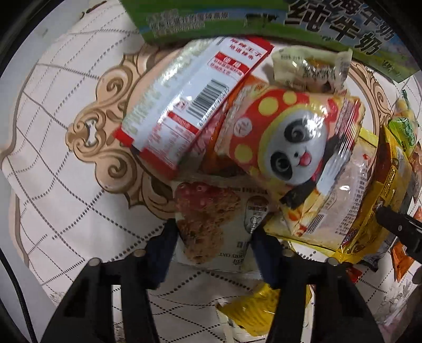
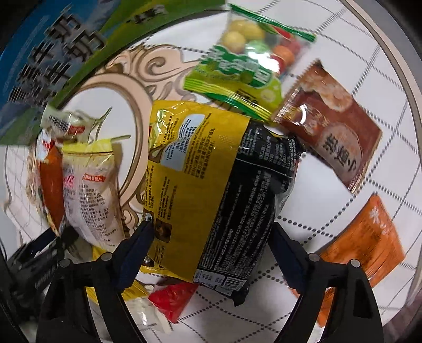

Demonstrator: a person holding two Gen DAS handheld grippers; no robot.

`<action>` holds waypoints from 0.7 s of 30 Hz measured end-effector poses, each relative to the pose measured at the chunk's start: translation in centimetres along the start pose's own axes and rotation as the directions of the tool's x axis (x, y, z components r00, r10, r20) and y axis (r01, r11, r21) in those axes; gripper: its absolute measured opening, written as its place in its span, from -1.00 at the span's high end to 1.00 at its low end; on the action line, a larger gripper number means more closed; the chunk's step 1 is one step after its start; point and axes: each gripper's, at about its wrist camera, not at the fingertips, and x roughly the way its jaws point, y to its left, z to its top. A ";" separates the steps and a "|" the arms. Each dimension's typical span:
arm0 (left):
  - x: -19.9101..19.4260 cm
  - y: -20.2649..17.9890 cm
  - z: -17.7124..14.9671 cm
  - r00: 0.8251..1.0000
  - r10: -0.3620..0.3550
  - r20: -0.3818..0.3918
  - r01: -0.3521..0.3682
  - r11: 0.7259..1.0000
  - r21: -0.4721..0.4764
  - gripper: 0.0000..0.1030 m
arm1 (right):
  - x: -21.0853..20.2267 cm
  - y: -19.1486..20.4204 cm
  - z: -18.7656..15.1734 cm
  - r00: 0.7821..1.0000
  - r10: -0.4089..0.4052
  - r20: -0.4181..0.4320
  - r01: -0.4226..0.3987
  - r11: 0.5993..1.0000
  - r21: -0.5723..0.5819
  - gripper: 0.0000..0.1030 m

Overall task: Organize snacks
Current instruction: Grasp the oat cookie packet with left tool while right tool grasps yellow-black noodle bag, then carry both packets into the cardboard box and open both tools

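Note:
In the left wrist view my left gripper (image 1: 215,234) is open, its fingers on either side of an oat-snack packet (image 1: 213,219) that lies flat under a pile. On the pile are a red-and-white packet (image 1: 190,105), a panda packet (image 1: 287,137) and a small clear packet (image 1: 311,68). In the right wrist view my right gripper (image 2: 211,237) is open, its fingers straddling a yellow bag (image 2: 190,179) and a black packet (image 2: 253,190); whether the pads touch them I cannot tell. The right gripper's fingertip (image 1: 395,224) shows at the left view's right edge.
A green and blue milk carton box (image 1: 237,18) stands behind the pile, also seen in the right view (image 2: 52,60). On the patterned tablecloth (image 1: 66,184) lie a green candy bag (image 2: 248,66), a brown packet (image 2: 329,124), an orange packet (image 2: 366,237) and a red packet (image 2: 174,298).

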 end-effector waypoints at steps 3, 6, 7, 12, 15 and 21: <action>0.3 1.3 -0.9 1.000 0.016 0.010 -0.016 0.999 -0.030 0.03 | 0.6 1.2 -0.2 0.996 -0.080 -0.035 0.075 0.989 -0.126 -0.69; 0.4 4.1 -1.8 1.000 0.016 0.005 -0.016 0.994 -0.108 0.03 | 1.4 2.4 -0.8 0.985 -0.169 -0.042 0.153 0.955 -0.256 -0.68; 0.6 4.8 -1.8 1.000 0.005 0.003 -0.005 0.992 -0.127 -0.01 | 1.6 2.7 -1.1 0.983 -0.178 -0.042 0.161 0.949 -0.273 -0.68; 3.5 7.3 -1.6 0.995 -0.088 -0.040 0.078 0.976 -0.205 -0.13 | 3.8 2.8 -0.4 0.986 -0.163 -0.034 0.153 0.968 -0.201 -0.86; 4.1 7.8 -1.2 0.996 -0.083 -0.021 0.077 0.974 -0.212 -0.09 | 5.2 2.4 0.4 0.985 -0.157 -0.069 0.149 0.983 -0.107 -0.86; 3.3 7.1 -0.9 0.998 -0.059 0.029 0.064 0.978 -0.200 0.07 | 7.5 1.4 0.2 0.983 -0.181 -0.044 0.177 0.981 -0.077 -0.73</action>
